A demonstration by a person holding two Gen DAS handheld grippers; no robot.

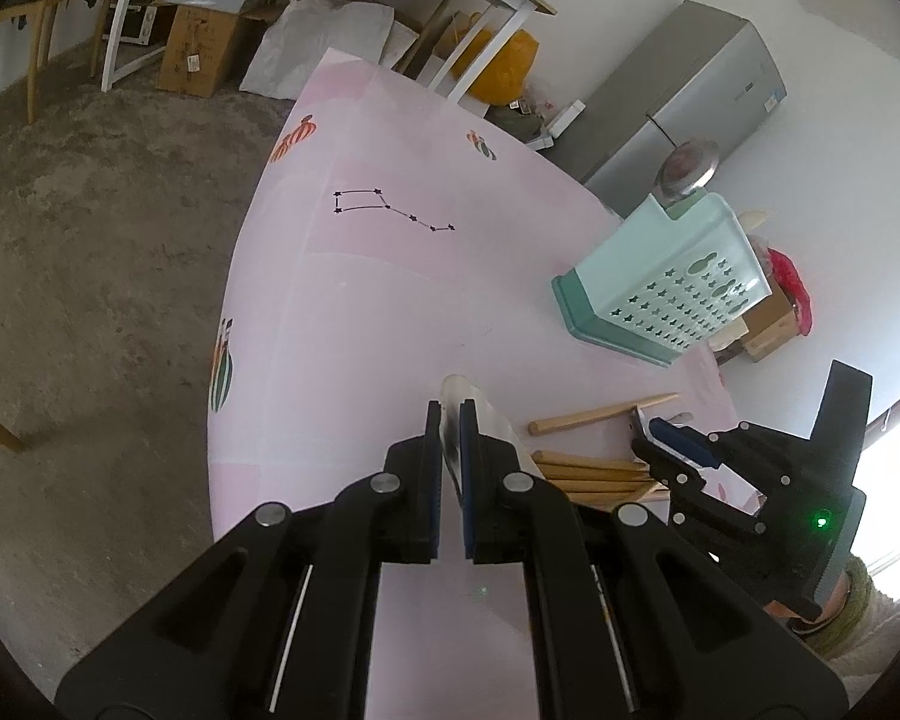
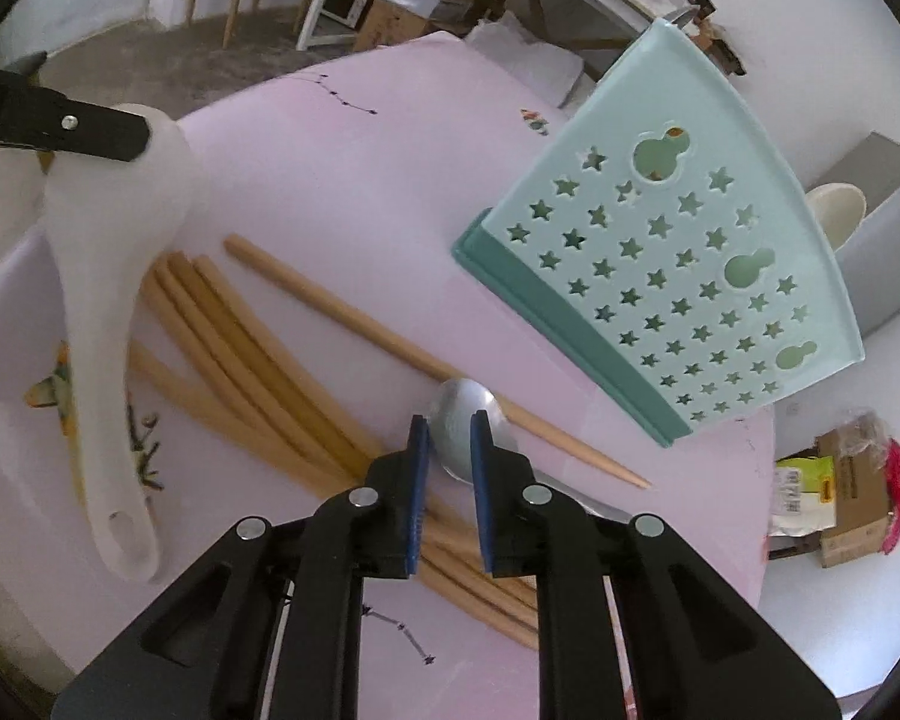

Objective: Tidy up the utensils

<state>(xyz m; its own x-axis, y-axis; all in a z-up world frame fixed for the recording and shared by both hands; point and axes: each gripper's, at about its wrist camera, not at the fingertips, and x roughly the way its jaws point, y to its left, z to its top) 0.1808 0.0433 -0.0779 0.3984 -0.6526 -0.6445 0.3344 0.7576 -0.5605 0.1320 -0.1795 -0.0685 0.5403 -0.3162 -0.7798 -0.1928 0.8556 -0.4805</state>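
My left gripper (image 1: 450,414) is shut on a white plastic rice paddle (image 1: 453,389); in the right wrist view the paddle (image 2: 108,312) hangs from the left fingers (image 2: 90,132), above the table. My right gripper (image 2: 450,426) is shut on the bowl of a metal spoon (image 2: 456,420) that lies across the wooden chopsticks (image 2: 240,354); it shows at the right of the left wrist view (image 1: 654,426). A mint-green utensil holder with star holes (image 2: 666,252) stands at the back right, also seen in the left wrist view (image 1: 678,288), with a ladle and a cream spoon (image 2: 834,210) in it.
The table has a pink cloth (image 1: 360,276) with printed figures. One chopstick (image 2: 426,360) lies apart from the bundle. Beyond the table are a grey fridge (image 1: 690,96), cardboard boxes (image 1: 198,48), wooden tables and a concrete floor (image 1: 90,240).
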